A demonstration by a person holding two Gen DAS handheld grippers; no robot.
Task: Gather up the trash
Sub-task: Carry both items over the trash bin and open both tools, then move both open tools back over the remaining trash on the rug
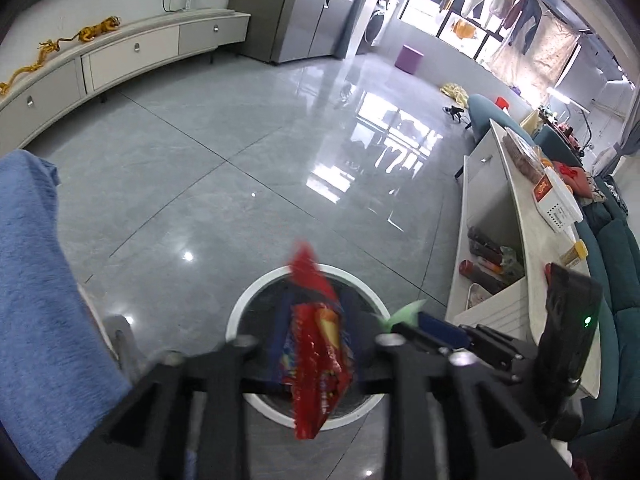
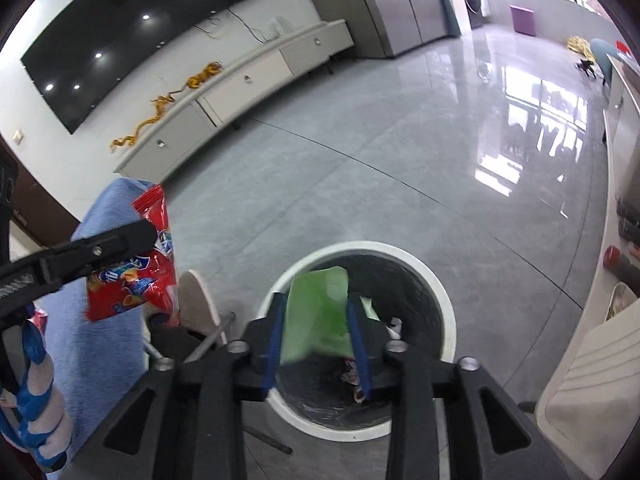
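Both over the bin (image 2: 446, 320) — red wrapper (image 1: 316, 364), green wrapper (image 2: 316, 320), seemingly loose between jaws

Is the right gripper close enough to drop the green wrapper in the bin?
Probably yes. The right gripper hangs over the bin mouth with the green wrapper between its fingers, and nothing blocks the way down.

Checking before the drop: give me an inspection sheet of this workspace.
Surface: glossy grey tiled floor.
Job's things: red snack wrapper between the left gripper fingers; green wrapper between the right gripper fingers; white-rimmed bin below, already holding scraps.
Clutter: blue cloth.
Grippers: both over the bin, jaws parted.
Cables: wires under the wall TV.
Surroundings: low cabinet, teal sofa.
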